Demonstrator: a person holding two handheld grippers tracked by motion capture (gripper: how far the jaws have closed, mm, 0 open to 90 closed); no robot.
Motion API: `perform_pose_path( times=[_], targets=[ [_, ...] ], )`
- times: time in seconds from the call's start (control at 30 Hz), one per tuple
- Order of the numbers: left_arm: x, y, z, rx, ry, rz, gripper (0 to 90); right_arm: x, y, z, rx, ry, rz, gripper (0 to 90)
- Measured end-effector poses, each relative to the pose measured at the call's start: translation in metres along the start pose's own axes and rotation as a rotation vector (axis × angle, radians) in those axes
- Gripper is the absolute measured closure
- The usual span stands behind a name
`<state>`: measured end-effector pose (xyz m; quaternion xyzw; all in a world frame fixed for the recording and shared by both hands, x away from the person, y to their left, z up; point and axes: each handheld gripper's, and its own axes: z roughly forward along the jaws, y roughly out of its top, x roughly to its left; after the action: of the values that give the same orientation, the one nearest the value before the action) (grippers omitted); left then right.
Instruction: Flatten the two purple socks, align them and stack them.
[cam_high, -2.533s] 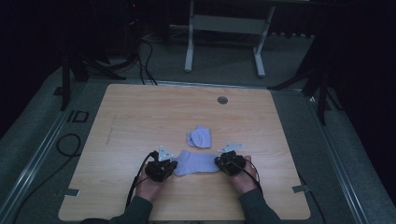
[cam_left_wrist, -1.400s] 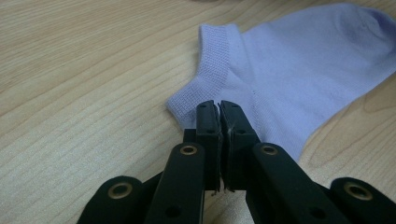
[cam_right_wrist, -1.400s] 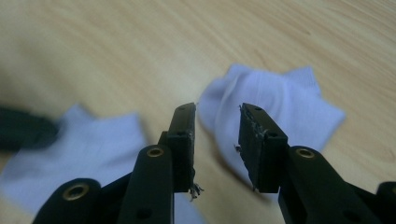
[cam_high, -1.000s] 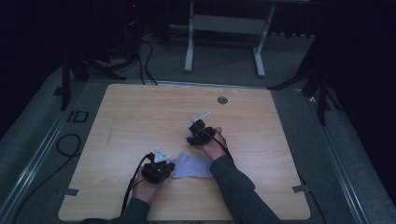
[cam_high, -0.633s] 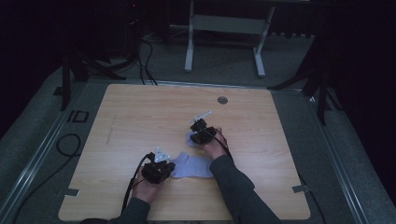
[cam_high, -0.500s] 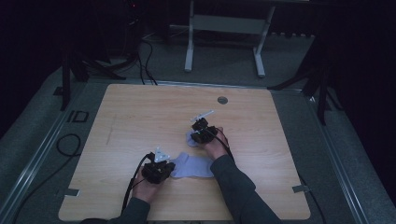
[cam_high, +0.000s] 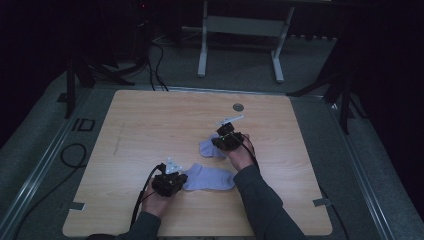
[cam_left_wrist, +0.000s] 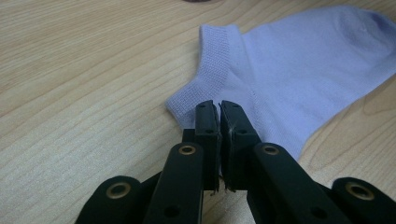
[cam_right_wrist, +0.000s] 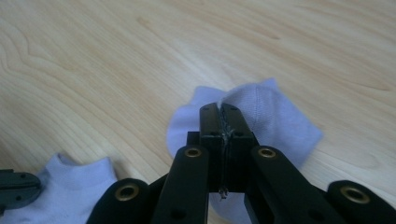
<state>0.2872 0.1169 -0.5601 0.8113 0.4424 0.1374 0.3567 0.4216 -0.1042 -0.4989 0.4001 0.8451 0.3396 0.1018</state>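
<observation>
Fingers pinch both socks — left gripper (cam_left_wrist: 219, 105) near sock (cam_high: 212, 177); right gripper (cam_right_wrist: 220, 108) far sock (cam_high: 212, 148).

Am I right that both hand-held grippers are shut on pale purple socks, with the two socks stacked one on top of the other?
Not quite: the high view shows the socks lying apart. The left hand-held gripper is shut on the flat sock, and the right hand-held gripper is shut on the crumpled sock farther up the table.

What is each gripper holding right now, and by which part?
Left gripper pinches the flat pale lilac fabric sock at its cuff-end edge. Right gripper pinches the crumpled pale lilac sock by a raised fold; which part cannot be told.
</observation>
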Motion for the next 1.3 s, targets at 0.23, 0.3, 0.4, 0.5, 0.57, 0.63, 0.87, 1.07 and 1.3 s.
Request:
perform_pose_path(
  times=[0.23, 0.3, 0.4, 0.5, 0.57, 0.63, 0.87, 1.07, 1.3],
  targets=[
    [0.0, 0.0, 0.0, -0.001, 0.001, 0.0, 85.8, -0.016, -0.008, -0.019, -0.038, -0.014, 0.035, 89.0],
    [0.0, 0.0, 0.0, -0.001, 0.0, -0.002, 85.8, -0.021, -0.011, -0.024, -0.044, -0.02, 0.046, 88.9],
    [0.0, 0.0, 0.0, -0.001, -0.001, -0.002, 85.9, -0.03, -0.018, -0.028, -0.045, -0.035, 0.066, 88.9],
    [0.0, 0.0, 0.0, -0.001, 0.0, -0.002, 85.8, -0.038, -0.03, -0.027, -0.029, -0.052, 0.085, 88.8],
    [0.0, 0.0, 0.0, 0.0, 0.0, -0.002, 85.8, -0.044, -0.037, -0.027, -0.024, -0.057, 0.103, 88.8],
    [0.0, 0.0, 0.0, 0.0, -0.001, -0.002, 85.8, -0.05, -0.044, -0.027, -0.013, -0.064, 0.117, 88.6],
    [0.0, 0.0, 0.0, -0.001, -0.002, -0.002, 85.5, -0.062, -0.059, -0.038, -0.002, -0.112, 0.138, 84.3],
    [0.0, 0.0, 0.0, -0.001, -0.003, -0.002, 85.5, -0.068, -0.061, -0.055, -0.014, -0.203, 0.117, 69.7],
    [0.0, 0.0, 0.0, 0.0, -0.005, 0.0, 85.0, -0.06, -0.051, -0.06, -0.044, -0.178, 0.023, 64.4]
  ],
)
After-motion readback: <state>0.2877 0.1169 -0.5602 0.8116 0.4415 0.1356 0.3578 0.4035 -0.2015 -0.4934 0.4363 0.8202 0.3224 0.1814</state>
